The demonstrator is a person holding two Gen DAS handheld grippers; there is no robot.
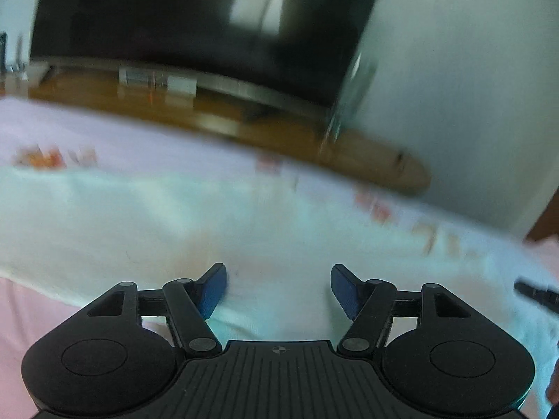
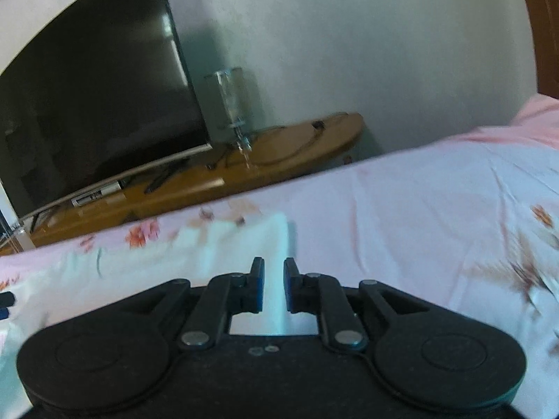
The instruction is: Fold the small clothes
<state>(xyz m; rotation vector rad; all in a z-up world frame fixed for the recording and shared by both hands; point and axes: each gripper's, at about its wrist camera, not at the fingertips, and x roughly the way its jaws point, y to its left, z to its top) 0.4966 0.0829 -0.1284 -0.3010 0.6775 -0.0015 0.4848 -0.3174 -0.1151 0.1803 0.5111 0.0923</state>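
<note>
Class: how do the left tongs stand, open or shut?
Open: the left tongs show blue pads wide apart, with pale garment between.

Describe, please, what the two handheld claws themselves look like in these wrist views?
Both are matte black plastic. The left claw has blue ribbed pads on black linkage bars with silver pivot pins, two round disc housings, a ridged centre plate and a small crosshair mark. The right claw matches, though its centre plate looks plain, with two small screws. No cables or sleeves show.

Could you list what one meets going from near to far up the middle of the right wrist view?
Right tongs → pale garment → pink flowered bedsheet → wooden TV stand → wall.
</note>
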